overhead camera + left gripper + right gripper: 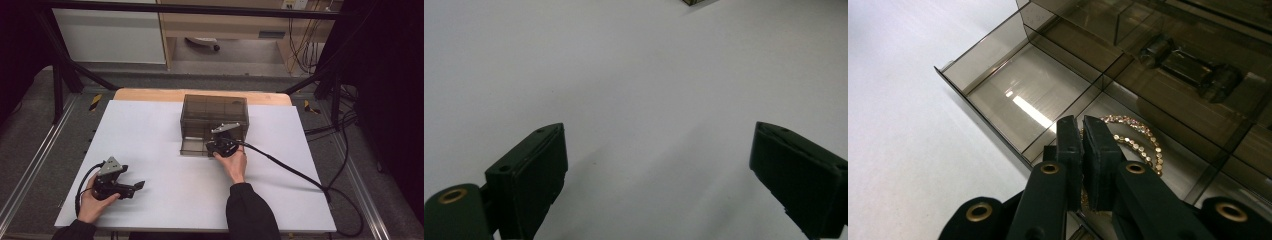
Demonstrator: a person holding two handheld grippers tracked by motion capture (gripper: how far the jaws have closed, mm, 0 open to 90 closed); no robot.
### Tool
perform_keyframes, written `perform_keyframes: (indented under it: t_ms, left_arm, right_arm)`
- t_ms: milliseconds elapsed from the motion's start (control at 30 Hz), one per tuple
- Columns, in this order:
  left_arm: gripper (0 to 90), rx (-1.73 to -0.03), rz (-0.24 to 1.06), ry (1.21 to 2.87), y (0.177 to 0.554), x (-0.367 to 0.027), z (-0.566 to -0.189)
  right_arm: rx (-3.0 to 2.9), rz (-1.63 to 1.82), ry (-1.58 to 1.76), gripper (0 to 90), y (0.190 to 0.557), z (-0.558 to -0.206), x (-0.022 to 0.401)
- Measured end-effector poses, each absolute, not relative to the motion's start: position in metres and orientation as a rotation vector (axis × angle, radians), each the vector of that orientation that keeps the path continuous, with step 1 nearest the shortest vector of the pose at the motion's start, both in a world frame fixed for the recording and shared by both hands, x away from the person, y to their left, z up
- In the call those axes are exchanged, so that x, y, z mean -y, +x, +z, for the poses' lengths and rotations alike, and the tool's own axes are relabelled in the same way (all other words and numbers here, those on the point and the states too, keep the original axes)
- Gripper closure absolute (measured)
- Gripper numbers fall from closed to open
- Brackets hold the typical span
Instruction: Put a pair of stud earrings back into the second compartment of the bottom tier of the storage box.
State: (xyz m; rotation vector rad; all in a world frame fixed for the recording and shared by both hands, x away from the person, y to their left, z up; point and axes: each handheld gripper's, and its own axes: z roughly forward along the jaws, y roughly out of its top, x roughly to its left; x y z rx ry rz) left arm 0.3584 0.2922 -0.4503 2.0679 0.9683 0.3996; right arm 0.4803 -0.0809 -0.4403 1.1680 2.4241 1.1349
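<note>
Black fingers (1100, 150), brass-ringed screw holes, trailing black cables, dark sleeves (250, 210).

The right gripper (1082, 125) hides the near part of the gold bracelet (1143, 142), so a grip on it cannot be told. The smoked plastic box (1168, 55) is cut off by the right gripper view's top and right edges.

You get even overhead light on the white table top (165, 140); the room around it goes near black. The high view is soft and grainy. Left gripper (656, 172) throws faint, diffuse shadows. A bright glare strip sits on the smoky drawer (1013, 95) floor. Near jaws blur slightly.
</note>
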Motion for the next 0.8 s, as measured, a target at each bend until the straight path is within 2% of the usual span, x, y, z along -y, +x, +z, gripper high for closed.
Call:
perform_keyframes:
  t_ms: [467,800]
  left_arm:
    - [8.3,-0.968,0.400,2.069,0.358,-0.293,-0.450]
    - [8.3,-0.966,0.401,2.068,0.358,-0.292,-0.450]
  right_arm:
    - [-2.395,1.147,1.152,83.0,0.478,-0.433,0.084]
    - [-2.385,1.167,1.126,70.0,0.467,-0.417,0.092]
